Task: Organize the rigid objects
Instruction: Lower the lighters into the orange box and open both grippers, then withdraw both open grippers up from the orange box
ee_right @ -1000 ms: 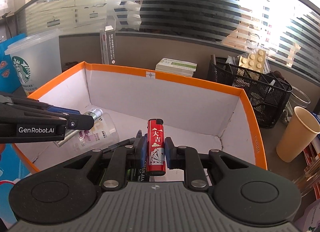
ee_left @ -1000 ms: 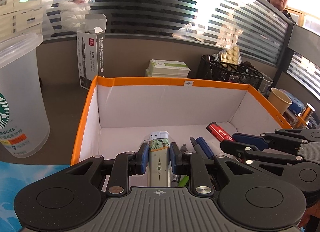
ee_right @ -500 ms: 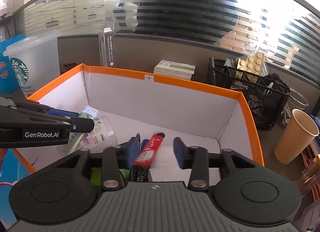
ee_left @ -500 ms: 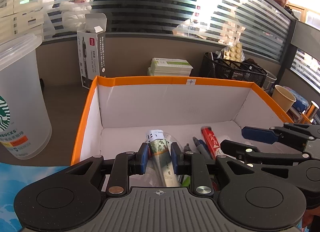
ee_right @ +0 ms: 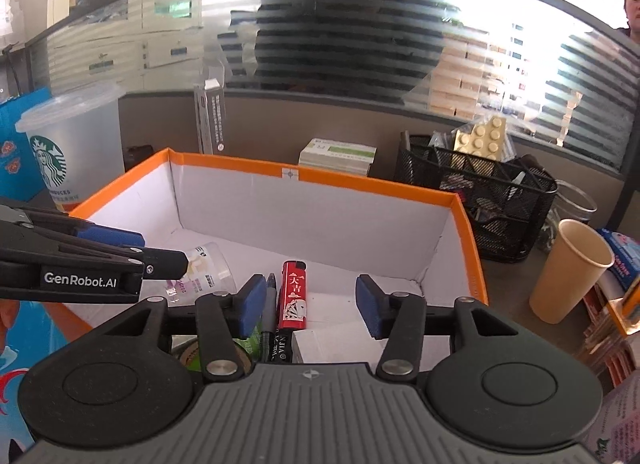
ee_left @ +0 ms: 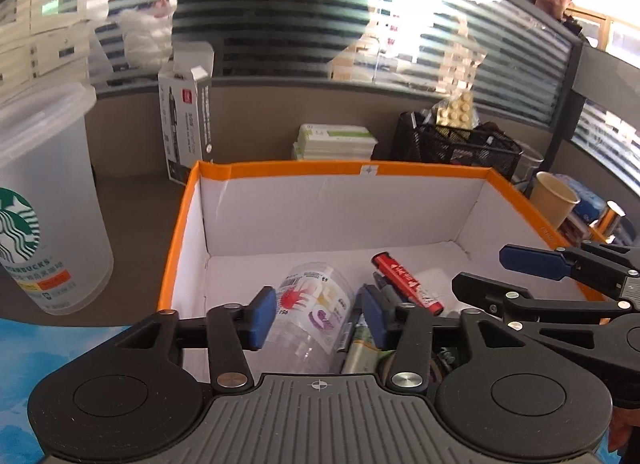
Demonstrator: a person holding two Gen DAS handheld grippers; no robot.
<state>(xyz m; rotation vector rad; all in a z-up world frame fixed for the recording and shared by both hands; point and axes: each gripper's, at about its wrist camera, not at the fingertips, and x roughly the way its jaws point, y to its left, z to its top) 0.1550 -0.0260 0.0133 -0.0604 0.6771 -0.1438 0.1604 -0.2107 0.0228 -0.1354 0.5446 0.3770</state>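
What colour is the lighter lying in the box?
Red, with white characters and a playing-card print; the lighter shows best in the right wrist view.

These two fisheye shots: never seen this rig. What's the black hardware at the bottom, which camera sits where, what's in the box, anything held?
No robot arm here: a person carries a two-finger gripper in each hand, each with a camera looking forward along its fingers. One picture is from the left gripper, the other from the right gripper; the black parts and blue pads are the grippers themselves. Both hang over an orange-rimmed box. Lying inside are a red lighter, a clear plastic cup on its side, and a dark pen. Both grippers are open and hold nothing. Outside the box stand a Starbucks cup, a paper cup and a mesh basket.
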